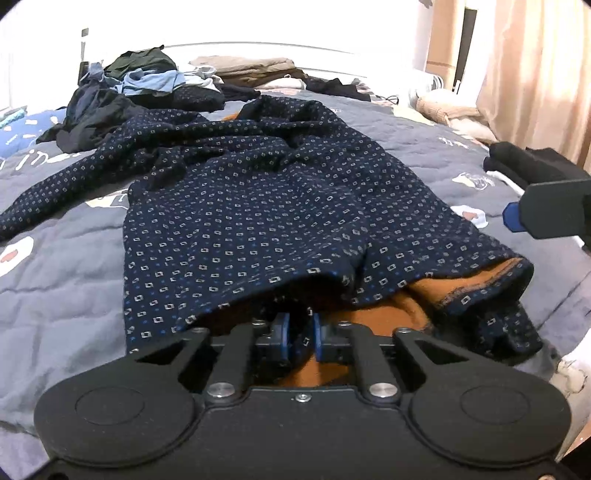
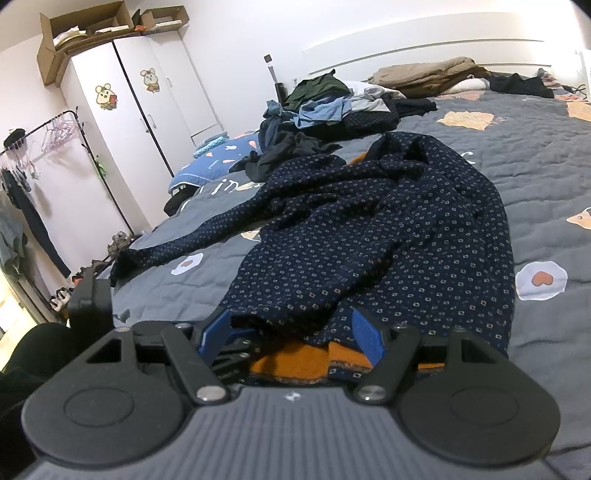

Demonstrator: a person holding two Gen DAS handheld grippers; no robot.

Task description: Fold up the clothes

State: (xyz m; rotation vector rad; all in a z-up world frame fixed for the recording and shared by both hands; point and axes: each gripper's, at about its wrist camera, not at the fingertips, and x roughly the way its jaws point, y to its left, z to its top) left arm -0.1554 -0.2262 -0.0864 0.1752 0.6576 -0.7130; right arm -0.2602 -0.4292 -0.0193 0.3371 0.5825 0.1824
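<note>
Your left gripper pinches the hem of the navy square-dotted, orange-lined garment at the grey quilted bed's near edge. Only the right view shows your right gripper gaping around the hem, plus white wardrobe.

a bedroom in a home: a wide bed under a grey quilt printed with cartoon patches fills most of the view, with a white headboard along its far edge. loose clothes are heaped near the far left corner of the bed. beside the bed stands a white wardrobe with cartoon stickers and cardboard boxes on top, a garment rack with hangers, and a peach curtain.
</note>
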